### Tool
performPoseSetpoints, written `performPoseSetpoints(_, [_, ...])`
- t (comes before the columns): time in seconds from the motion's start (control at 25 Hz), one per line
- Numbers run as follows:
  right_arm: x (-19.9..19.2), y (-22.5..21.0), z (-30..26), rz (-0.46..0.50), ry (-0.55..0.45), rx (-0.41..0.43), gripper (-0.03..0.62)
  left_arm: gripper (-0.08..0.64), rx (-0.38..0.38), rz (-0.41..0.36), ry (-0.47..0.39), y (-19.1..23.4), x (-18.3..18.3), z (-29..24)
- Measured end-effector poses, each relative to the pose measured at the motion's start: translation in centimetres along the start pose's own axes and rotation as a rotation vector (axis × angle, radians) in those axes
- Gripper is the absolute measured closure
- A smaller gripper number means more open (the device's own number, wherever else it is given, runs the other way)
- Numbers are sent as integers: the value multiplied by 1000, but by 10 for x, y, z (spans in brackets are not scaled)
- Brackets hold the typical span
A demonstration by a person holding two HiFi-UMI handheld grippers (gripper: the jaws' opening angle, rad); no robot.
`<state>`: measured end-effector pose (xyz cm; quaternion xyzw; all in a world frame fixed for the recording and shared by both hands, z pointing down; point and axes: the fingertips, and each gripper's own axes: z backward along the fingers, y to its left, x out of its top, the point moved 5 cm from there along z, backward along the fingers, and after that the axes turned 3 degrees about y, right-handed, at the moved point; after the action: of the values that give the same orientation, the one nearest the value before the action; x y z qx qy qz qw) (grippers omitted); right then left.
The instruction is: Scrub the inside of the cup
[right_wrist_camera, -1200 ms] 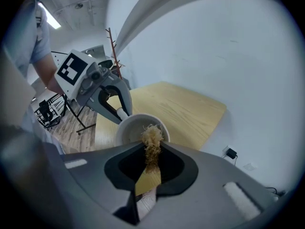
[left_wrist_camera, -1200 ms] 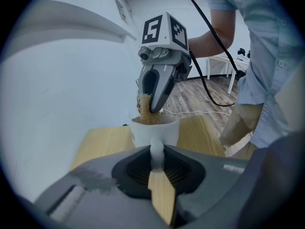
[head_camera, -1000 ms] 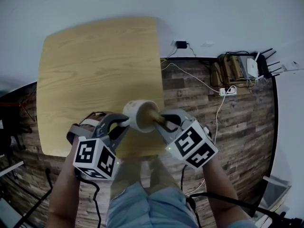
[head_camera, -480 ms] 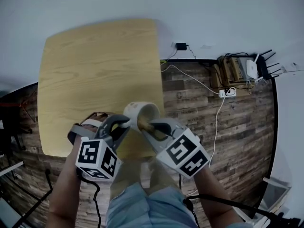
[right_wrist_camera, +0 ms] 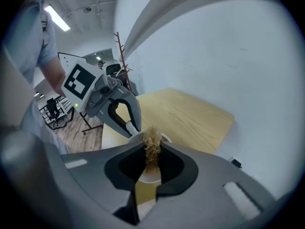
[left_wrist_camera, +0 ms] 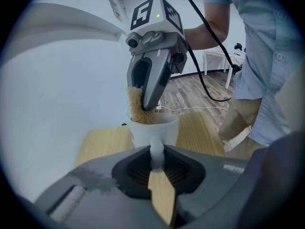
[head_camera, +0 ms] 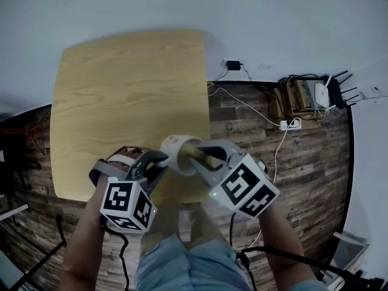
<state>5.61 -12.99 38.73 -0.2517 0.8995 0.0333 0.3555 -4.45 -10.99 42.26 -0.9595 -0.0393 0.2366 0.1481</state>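
A white cup [head_camera: 177,153] is held in the air over the near edge of the wooden table [head_camera: 121,90], its mouth tipped to the right. My left gripper [head_camera: 159,160] is shut on the cup's handle [left_wrist_camera: 156,151]. In the left gripper view the cup [left_wrist_camera: 155,130] stands just past the jaws. My right gripper [head_camera: 204,155] is shut on a tan fibre scrubber [right_wrist_camera: 152,144], and the scrubber [left_wrist_camera: 137,106] dips into the cup's mouth against the rim. In the right gripper view the cup [right_wrist_camera: 148,177] lies just behind the scrubber, with the left gripper [right_wrist_camera: 129,126] beyond it.
The table's right and near edges border a dark plank floor [head_camera: 267,138]. Cables, a power strip [head_camera: 290,117] and a router [head_camera: 320,93] lie by the wall at the right. The person's legs [head_camera: 182,253] are below the grippers.
The right gripper drew back toward the person, then pushed forward again, working the scrubber out and into the cup. The left gripper kept its hold on the handle and barely moved.
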Motion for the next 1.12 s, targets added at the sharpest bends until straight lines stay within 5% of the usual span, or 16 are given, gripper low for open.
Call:
performPoseSetpoints(0.44, [-36,-6,2,-4,31,-29,537,492,4,25,-7,-1,0,1])
performPoseSetpoints(0.84, [-44,24,4,-174,16,-57,537,492,1,59,-16,-1,-1,0])
performPoseSetpoints(1.12, [-29,36,-4,-210,-19,-19,537,492,5,47,-15,-3,-2,1])
